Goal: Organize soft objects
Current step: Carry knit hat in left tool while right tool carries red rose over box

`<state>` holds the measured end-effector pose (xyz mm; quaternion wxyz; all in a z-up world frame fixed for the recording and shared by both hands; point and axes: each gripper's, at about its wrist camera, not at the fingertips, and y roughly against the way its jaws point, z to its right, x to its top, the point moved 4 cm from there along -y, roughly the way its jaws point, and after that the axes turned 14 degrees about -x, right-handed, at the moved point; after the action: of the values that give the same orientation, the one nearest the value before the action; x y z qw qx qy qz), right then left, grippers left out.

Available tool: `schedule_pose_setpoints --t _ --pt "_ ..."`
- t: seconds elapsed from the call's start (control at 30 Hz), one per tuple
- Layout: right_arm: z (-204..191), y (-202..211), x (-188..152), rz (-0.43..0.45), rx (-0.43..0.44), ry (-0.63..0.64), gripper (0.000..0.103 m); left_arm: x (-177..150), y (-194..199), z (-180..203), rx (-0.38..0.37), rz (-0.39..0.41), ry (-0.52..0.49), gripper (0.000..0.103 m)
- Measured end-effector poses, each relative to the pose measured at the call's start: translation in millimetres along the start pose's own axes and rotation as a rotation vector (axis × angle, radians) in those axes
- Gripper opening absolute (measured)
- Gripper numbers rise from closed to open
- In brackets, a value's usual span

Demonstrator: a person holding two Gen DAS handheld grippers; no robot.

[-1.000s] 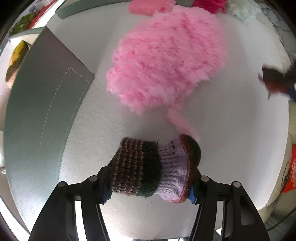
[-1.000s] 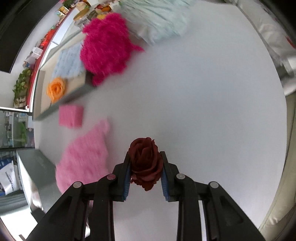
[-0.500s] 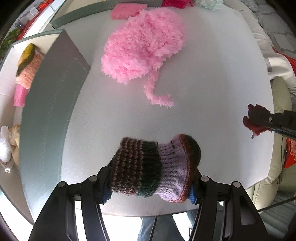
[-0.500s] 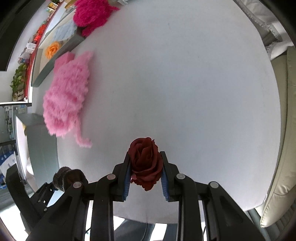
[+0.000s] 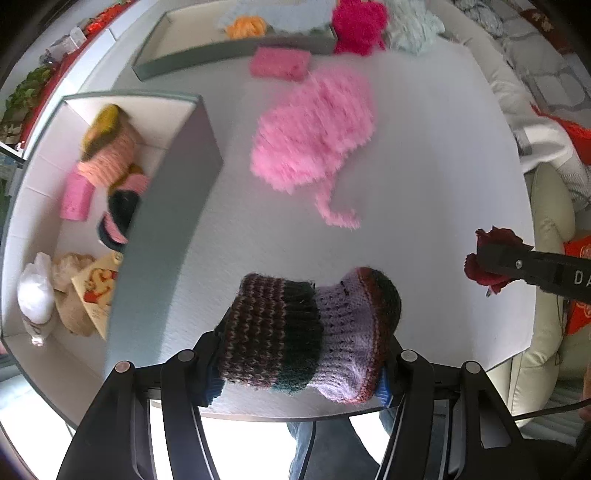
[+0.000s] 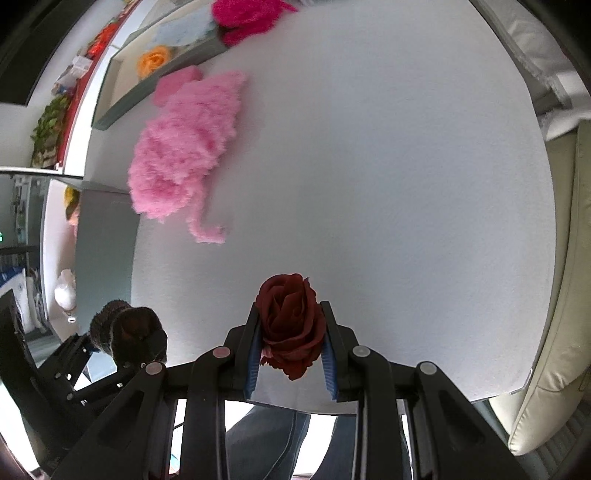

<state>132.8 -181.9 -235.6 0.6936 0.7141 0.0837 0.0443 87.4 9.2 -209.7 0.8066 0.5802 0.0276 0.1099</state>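
Observation:
My left gripper [image 5: 297,373] is shut on a striped knitted hat [image 5: 310,328], brown, dark green and lilac, held above the white table [image 5: 424,177] near its front edge. My right gripper [image 6: 291,354] is shut on a dark red fabric rose [image 6: 290,321], also above the table's front edge. From the left wrist view the rose [image 5: 491,258] hangs at the right; from the right wrist view the hat [image 6: 125,332] sits at the lower left. A fluffy pink scarf [image 5: 314,136] lies on the table, beside a pink sponge [image 5: 279,62].
A grey box [image 5: 173,229] at the left holds knitted pieces, a pink sponge and a white bag. A shallow grey tray [image 5: 229,48] at the back holds an orange flower [image 5: 245,26] and a blue cloth. A magenta fluffy item [image 5: 360,24] lies by it. A cream sofa [image 6: 565,295] is at the right.
Both grippers have risen and drawn back toward the table's front edge, so the box and the tray have come into view. The hat and the rose stay gripped.

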Motion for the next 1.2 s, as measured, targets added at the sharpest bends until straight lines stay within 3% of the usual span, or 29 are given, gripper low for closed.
schedule_pose_setpoints --t 0.3,0.43,0.63,1.2 --pt "-32.9 24.5 6.8 0.058 -0.017 0.062 0.032 12.0 -5.5 -5.7 -0.016 0.062 0.012 0.062" --pt "-44.5 30.5 5.9 0.071 -0.028 0.086 0.032 -10.4 17.0 -5.4 -0.022 0.083 0.015 0.062" --pt "-57.3 38.4 3.5 0.09 -0.042 0.116 0.032 -16.1 43.4 -12.8 -0.031 0.106 0.023 0.062" --pt "-89.3 50.1 -1.7 0.124 -0.055 0.191 0.032 -23.1 68.2 -22.7 -0.031 0.166 0.029 0.062"
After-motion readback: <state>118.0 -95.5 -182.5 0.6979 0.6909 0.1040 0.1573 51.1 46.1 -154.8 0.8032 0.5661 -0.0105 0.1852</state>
